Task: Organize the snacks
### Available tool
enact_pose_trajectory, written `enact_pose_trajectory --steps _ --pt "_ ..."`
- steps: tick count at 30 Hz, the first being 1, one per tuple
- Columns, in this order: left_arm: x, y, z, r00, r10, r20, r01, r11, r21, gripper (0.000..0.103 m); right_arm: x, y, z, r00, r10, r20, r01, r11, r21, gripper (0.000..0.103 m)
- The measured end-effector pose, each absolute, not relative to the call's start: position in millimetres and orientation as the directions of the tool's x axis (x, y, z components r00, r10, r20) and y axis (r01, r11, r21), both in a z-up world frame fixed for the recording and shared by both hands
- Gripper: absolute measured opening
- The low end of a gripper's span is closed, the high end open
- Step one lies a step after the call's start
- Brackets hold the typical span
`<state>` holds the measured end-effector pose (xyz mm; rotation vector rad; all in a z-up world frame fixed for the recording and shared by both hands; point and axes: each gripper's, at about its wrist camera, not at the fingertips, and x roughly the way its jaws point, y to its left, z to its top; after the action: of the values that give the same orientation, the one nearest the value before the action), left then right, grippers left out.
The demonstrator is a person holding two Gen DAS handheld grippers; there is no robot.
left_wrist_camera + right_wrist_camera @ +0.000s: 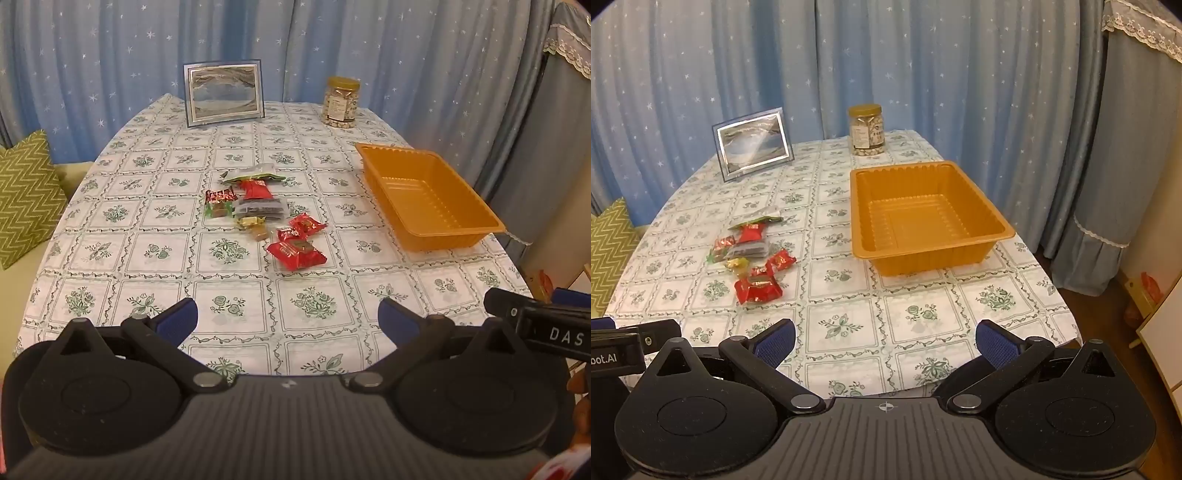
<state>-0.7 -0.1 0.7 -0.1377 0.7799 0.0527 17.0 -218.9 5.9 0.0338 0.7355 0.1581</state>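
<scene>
The orange tray [997, 230] sits upright and empty, ribbed walls and ridged floor catching the light. Left of the tray, well apart from it, the snacks [258, 214] lie in a loose cluster on the table: red wrappers nearest the camera, the largest red packet [295, 253] at the near end, a grey pouch [260, 208] in the middle, a gold-wrapped candy [251, 221] beside it, and a green-edged packet [255, 171] at the far end.

showing warm, dim indoor light, soft shadows under the tray [990, 236], glare whitening the picture frame [753, 142], fisheye bending the curtains [424, 51] at the edges, staying mostly sharp.
</scene>
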Motion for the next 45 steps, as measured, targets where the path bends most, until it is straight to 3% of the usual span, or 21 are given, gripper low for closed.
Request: enact_pose_trajectory --steps 45 --pt "-0.4 -5.3 -3.8 0.713 0.019 -0.701 -0.111 0.990 -0.086 0.103 17.5 -217.4 6.4 0.734 0.148 -0.662 -0.130 0.988 0.077 0.103"
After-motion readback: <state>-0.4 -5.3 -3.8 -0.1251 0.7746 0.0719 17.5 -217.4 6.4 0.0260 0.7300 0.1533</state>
